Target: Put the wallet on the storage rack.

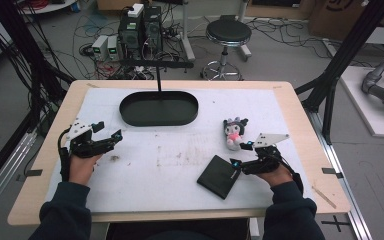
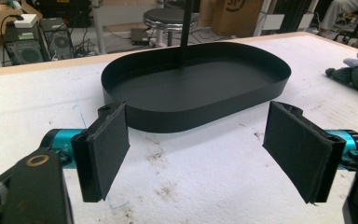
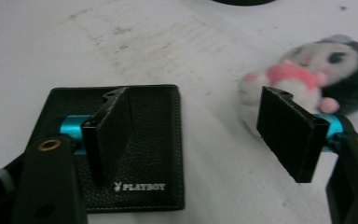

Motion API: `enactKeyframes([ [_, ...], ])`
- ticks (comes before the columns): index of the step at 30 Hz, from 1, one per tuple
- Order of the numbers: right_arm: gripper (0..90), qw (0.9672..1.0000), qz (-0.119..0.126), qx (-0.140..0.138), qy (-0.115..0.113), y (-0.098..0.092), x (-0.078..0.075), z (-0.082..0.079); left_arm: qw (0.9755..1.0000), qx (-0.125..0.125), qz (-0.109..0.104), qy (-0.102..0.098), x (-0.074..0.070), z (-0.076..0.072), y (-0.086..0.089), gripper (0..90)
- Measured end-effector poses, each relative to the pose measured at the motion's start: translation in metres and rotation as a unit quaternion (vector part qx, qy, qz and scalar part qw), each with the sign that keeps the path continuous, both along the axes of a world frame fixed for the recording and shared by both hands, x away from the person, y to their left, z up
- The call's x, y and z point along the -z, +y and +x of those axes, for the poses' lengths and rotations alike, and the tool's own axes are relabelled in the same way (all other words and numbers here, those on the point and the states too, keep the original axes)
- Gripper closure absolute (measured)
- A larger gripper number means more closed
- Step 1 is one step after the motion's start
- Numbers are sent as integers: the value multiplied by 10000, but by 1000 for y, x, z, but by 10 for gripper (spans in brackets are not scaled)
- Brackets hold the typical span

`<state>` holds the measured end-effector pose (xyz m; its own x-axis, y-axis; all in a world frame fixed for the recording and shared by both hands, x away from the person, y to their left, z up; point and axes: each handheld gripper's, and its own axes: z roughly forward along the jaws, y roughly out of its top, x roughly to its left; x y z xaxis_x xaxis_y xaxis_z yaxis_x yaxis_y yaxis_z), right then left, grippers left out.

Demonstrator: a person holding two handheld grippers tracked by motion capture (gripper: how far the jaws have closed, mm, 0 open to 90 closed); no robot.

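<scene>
A black oval tray (image 1: pixel 128 114) lies at the back middle of the white mat, with a thin black pole standing in it. The tray (image 2: pixel 261 88) is just ahead of my left gripper (image 2: pixel 198 151), which is open and holds nothing. My left gripper (image 1: pixel 107 131) sits at the left of the mat. A black leather wallet (image 1: pixel 219 176) lies flat at the front right. A small plush doll (image 1: pixel 234 132) in black, white and pink lies behind it. My right gripper (image 1: pixel 242 154) is open, its jaws spread between the wallet (image 3: pixel 154 135) and the doll (image 3: pixel 303 77).
The white mat (image 1: pixel 175 155) on the wooden table (image 1: pixel 325 190) has brown stains in its middle. Beyond the table's far edge are a black stool (image 1: pixel 228 34), computer boxes (image 1: pixel 140 30) and loose cables. Black frame posts (image 1: pixel 347 45) stand at the right.
</scene>
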<state>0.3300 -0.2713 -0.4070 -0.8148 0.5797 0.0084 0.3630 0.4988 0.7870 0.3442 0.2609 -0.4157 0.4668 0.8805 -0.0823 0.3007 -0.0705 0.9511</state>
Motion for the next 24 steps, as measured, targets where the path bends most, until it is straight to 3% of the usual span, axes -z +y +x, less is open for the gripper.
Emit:
enactKeyframes([
  [5, 294, 9989, -132, -322, 328, 14, 11, 5, 10000, -8, -8, 45, 1, 0, 0, 222],
  [11, 295, 9927, -490, -604, 923, 29, 30, 10, 10000, -7, 2, 65, 2, 0, 0, 224],
  [13, 296, 9920, -418, -629, 1013, 28, 32, 13, 10000, -16, 2, 72, 2, 0, 0, 224],
  [15, 349, 9910, -374, -681, 1094, 28, 32, 14, 10000, -17, 11, 87, 3, 0, 1, 225],
  [18, 357, 9905, -340, -683, 1141, 27, 32, 13, 10000, -18, 4, 95, 3, 0, 1, 225],
  [24, 433, 9918, -361, -610, 1060, 26, 30, 13, 10000, -18, 0, 97, 3, 0, 0, 228],
])
